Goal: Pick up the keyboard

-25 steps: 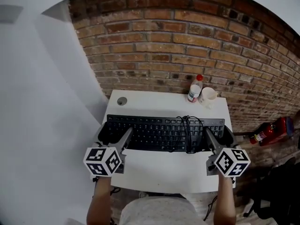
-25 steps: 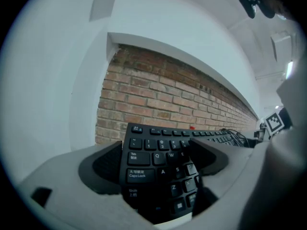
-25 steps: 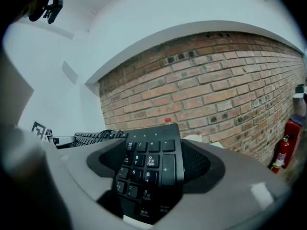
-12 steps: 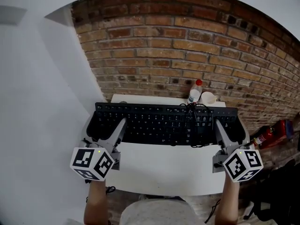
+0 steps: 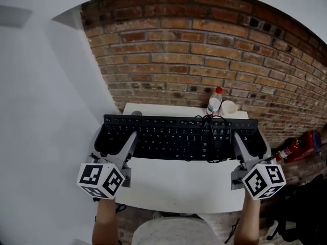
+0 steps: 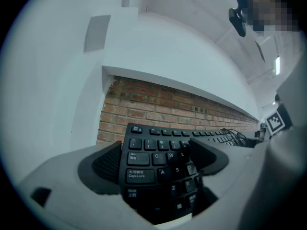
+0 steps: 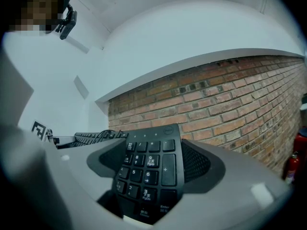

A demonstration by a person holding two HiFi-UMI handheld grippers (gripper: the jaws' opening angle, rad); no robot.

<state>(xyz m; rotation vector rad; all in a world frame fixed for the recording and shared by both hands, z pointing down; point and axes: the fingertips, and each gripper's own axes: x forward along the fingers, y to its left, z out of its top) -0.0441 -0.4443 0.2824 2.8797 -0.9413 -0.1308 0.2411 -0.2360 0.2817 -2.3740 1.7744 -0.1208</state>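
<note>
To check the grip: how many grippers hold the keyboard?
2. The left gripper grips the keyboard at its letter-key end, the right gripper at its number-pad end.

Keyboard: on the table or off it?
Off it, in the air: the left gripper and right gripper each clamp one end of the keyboard, and both gripper views show brick wall behind it.

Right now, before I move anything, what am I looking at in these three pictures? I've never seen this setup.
There is no robot: a person holds a two-jaw tool in each hand. The head view looks down from the person's head; each gripper view looks along one tool's jaws. The left tool and right tool each grip one end of a black keyboard over the white table. A bottle and a cup stand behind, by the brick wall.
</note>
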